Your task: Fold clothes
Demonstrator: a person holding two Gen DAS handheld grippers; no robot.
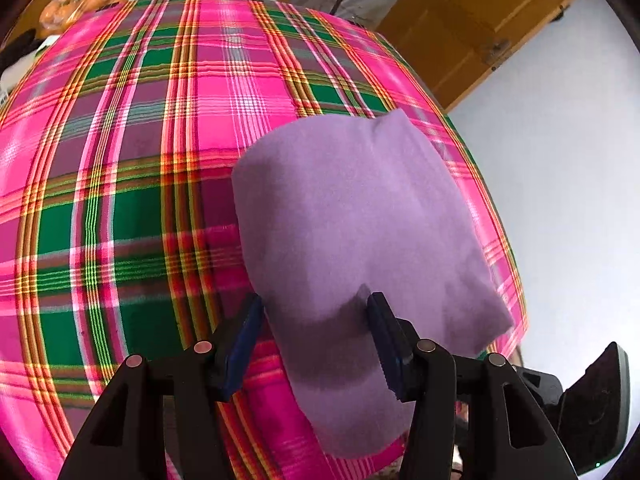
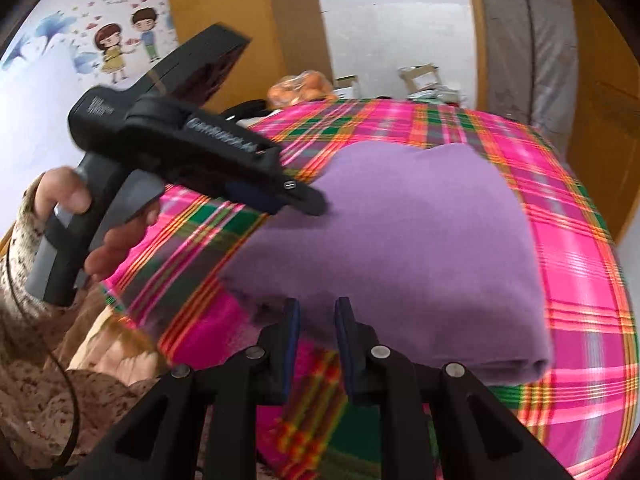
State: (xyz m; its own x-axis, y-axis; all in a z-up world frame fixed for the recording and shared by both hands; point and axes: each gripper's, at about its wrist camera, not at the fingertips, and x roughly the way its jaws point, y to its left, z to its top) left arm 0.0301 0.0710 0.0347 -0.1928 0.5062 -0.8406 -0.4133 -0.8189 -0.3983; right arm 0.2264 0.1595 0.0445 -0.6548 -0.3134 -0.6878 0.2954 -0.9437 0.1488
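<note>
Pink-and-green plaid woven cloth (image 1: 120, 200), smooth and taut, covers the counter. On its right portion lies the folded lilac fleece garment (image 1: 360, 220), soft, matte, thick-layered with rounded edges. Left tongs (image 1: 316, 344) gape wide over its near edge, holding nothing; right tongs (image 2: 316, 340) stand narrowly parted, empty; the fold is best finished by pressing the layers flat.

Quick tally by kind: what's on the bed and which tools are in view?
Purple folded cloth: 1
Plaid blanket: 1
Orange bag: 1
Grippers: 2, left gripper and right gripper
Total: 5
</note>
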